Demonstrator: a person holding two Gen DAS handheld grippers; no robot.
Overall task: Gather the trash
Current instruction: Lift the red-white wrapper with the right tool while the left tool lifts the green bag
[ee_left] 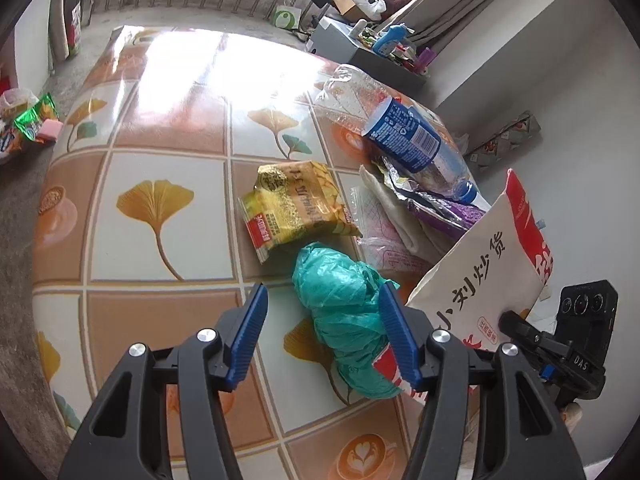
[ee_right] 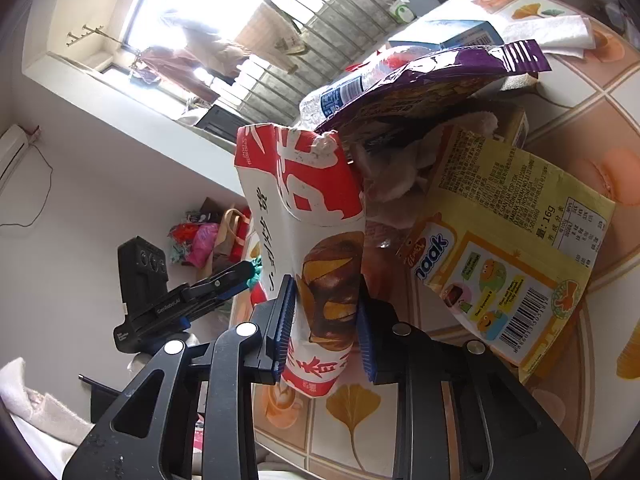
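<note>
The right gripper (ee_right: pixel 325 322) has its blue pads pinched on the lower end of a red-and-white paper bag (ee_right: pixel 304 216), which stands up and away from the fingers, long axis running roughly along the gripper's line. The bag is white with black characters, red blocks and a printed brown chestnut, its top rim crumpled. Just to its right lies a yellow snack wrapper (ee_right: pixel 508 256), a purple packet (ee_right: pixel 432 80) beyond it.

The left gripper (ee_left: pixel 322 334) is spread, its pads either side of a crumpled teal plastic bag (ee_left: pixel 340 304) on the patterned tablecloth (ee_left: pixel 160 152); the right pad lies against the plastic, the left stands clear. Ahead lies a yellow noodle packet (ee_left: pixel 298 204), and further right a blue-labelled bottle (ee_left: pixel 412 140) on its side.
</note>
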